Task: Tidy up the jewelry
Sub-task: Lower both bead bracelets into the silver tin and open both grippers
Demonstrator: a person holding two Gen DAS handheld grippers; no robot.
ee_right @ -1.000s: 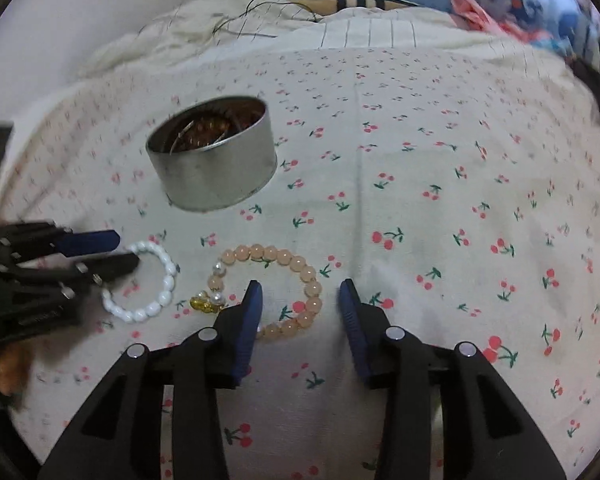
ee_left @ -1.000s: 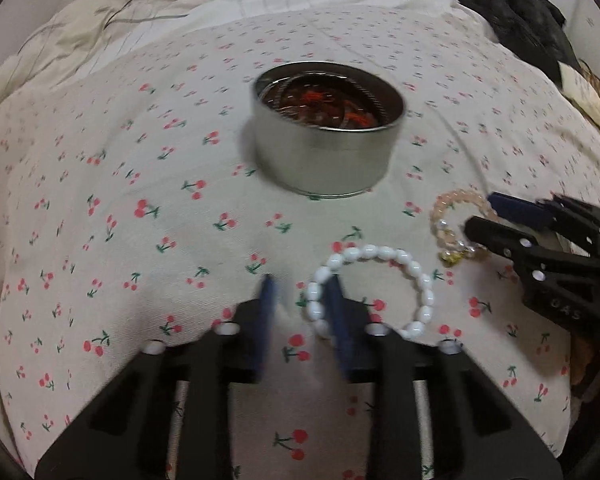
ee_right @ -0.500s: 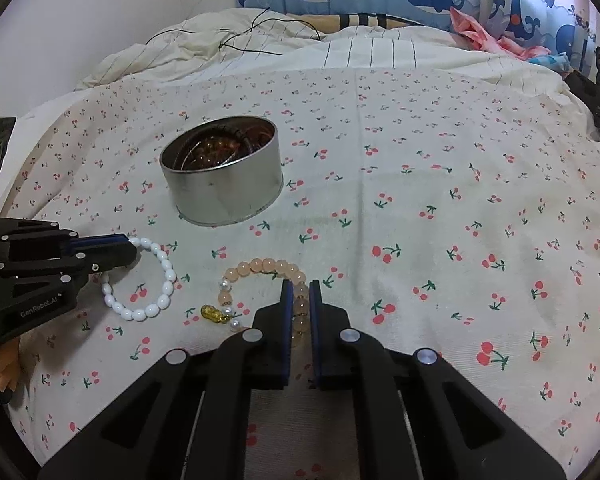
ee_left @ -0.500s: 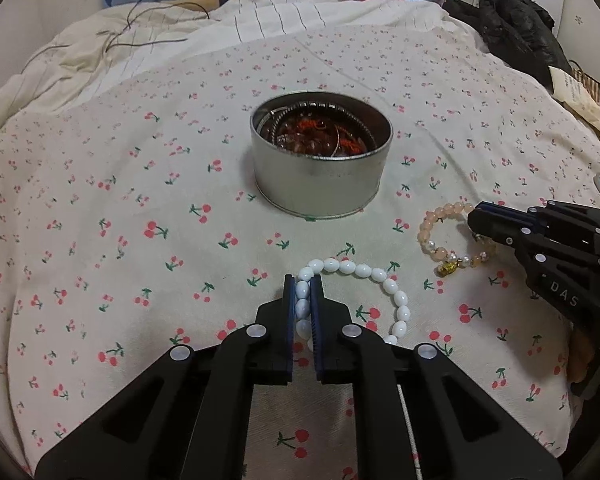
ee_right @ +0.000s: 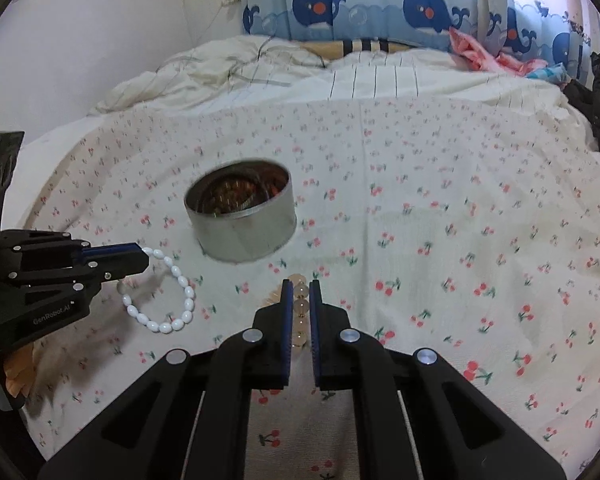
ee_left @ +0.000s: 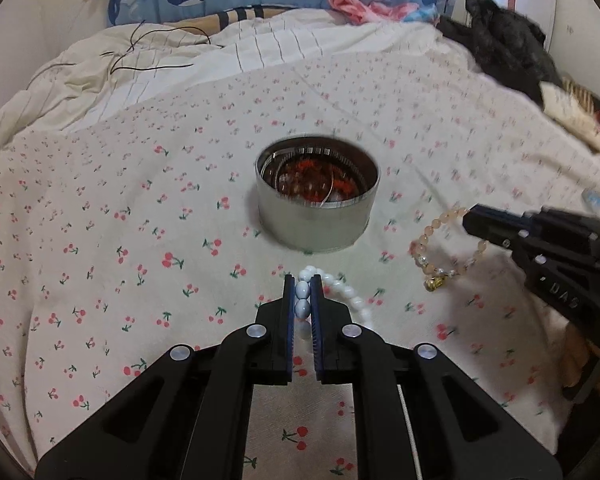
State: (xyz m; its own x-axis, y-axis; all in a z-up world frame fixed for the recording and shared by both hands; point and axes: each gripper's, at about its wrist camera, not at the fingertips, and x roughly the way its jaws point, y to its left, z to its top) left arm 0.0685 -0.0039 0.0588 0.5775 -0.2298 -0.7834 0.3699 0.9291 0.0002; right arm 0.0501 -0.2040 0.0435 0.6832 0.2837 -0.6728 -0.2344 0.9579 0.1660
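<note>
Here, the left gripper clamps a white oval-bead bracelet and the right gripper clamps a peach round-bead bracelet, both near the round silver tin on the open cherry-print bedsheet.

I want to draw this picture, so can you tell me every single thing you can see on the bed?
white bead bracelet: one, white, pinched in the left gripper, hanging clear of the sheet
peach bead bracelet: one, peach with a gold charm, pinched in the right gripper
tin: one, silver, mid-sheet, jewelry inside
cherry-print sheet: one, cream with red cherries, covering the bed
whale curtain: one, blue, behind the bed
black clothing: one heap, far right
left gripper: one, black, shut
right gripper: one, black, shut
</note>
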